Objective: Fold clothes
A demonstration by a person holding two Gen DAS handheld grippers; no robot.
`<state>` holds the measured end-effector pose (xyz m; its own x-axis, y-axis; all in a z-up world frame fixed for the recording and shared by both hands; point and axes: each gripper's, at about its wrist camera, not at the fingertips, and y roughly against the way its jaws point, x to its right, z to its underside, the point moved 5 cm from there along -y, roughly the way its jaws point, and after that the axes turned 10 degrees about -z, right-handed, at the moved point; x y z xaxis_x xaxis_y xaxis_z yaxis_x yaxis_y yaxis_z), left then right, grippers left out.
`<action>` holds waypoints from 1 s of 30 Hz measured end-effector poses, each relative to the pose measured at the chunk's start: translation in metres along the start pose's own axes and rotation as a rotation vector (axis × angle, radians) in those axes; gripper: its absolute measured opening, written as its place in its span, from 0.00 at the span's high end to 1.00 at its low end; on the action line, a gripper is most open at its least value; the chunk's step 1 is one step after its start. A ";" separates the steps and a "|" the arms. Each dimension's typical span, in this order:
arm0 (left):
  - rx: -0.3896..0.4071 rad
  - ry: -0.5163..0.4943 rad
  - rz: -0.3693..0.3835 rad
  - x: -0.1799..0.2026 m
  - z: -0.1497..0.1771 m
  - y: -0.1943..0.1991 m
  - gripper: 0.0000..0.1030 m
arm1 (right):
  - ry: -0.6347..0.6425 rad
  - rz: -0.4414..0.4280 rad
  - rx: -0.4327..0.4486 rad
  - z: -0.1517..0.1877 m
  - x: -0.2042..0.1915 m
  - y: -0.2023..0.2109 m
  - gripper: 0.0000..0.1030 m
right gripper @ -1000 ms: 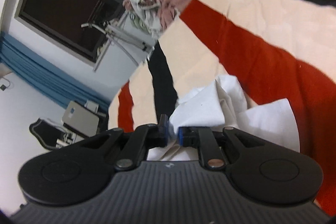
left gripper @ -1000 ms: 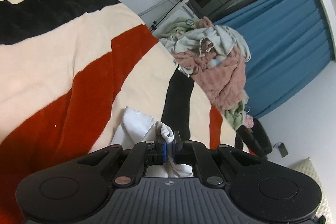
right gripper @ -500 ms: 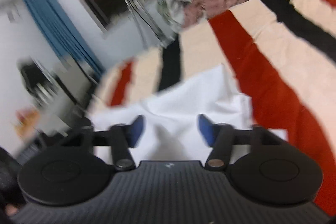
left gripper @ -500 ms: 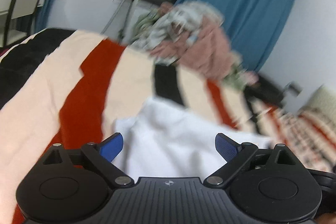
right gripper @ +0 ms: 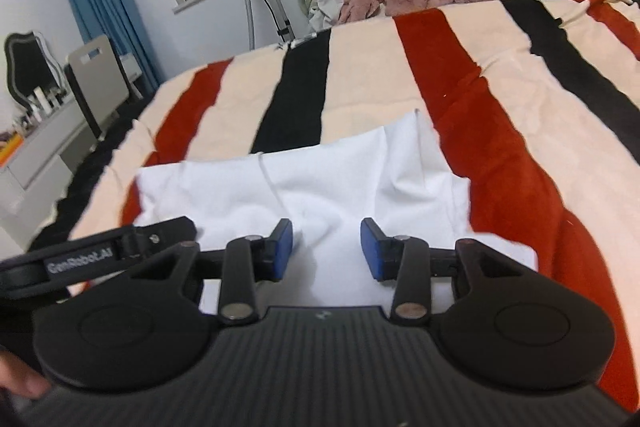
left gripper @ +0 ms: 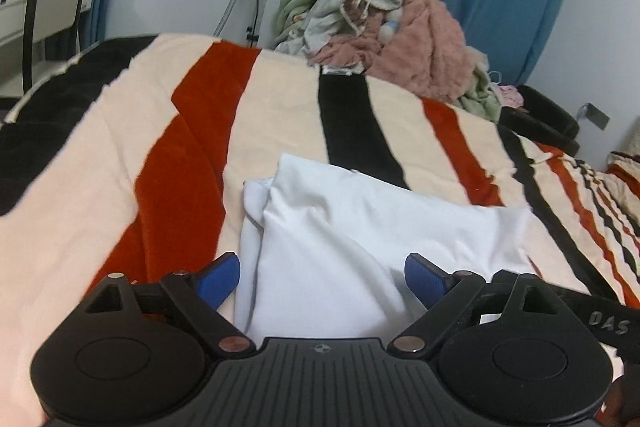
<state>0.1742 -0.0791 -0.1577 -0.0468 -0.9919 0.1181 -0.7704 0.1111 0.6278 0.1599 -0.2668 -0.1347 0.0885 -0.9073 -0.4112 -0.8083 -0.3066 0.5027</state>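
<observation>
While both jaws gape released over the white garment (left gripper: 360, 227), only the right view shows a mirror (right gripper: 28, 67).

We can read "GenRobot.AI" in pale letters on the black arm of the other gripper (right gripper: 92, 259) that reaches in from the left of the right wrist view. In the left wrist view, the letters "DAS" stand on a black strap or bar (left gripper: 600, 323) at the lower right edge. We can read nothing else.

Garment (left gripper: 360, 227) on blanket (left gripper: 100, 207), clothes pile (left gripper: 392, 27) behind.
</observation>
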 end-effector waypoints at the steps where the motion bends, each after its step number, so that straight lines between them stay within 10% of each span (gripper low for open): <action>1: 0.006 -0.005 0.002 0.000 0.002 0.010 0.12 | 0.011 -0.002 0.008 0.001 -0.004 0.010 0.60; 11: -0.102 0.061 0.005 -0.008 0.042 0.038 0.11 | 0.025 0.077 -0.062 0.046 -0.013 0.037 0.62; 21: -0.131 0.404 0.214 -0.052 0.058 0.096 0.08 | -0.038 0.086 -0.046 0.052 -0.009 0.044 0.62; 30: -0.323 0.730 0.309 -0.065 0.092 0.035 0.13 | -0.077 0.090 -0.023 0.052 -0.008 0.046 0.61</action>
<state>0.0919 -0.0161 -0.2139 0.2817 -0.6384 0.7163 -0.5665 0.4919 0.6611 0.0920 -0.2585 -0.1474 -0.0298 -0.9070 -0.4201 -0.7973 -0.2319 0.5573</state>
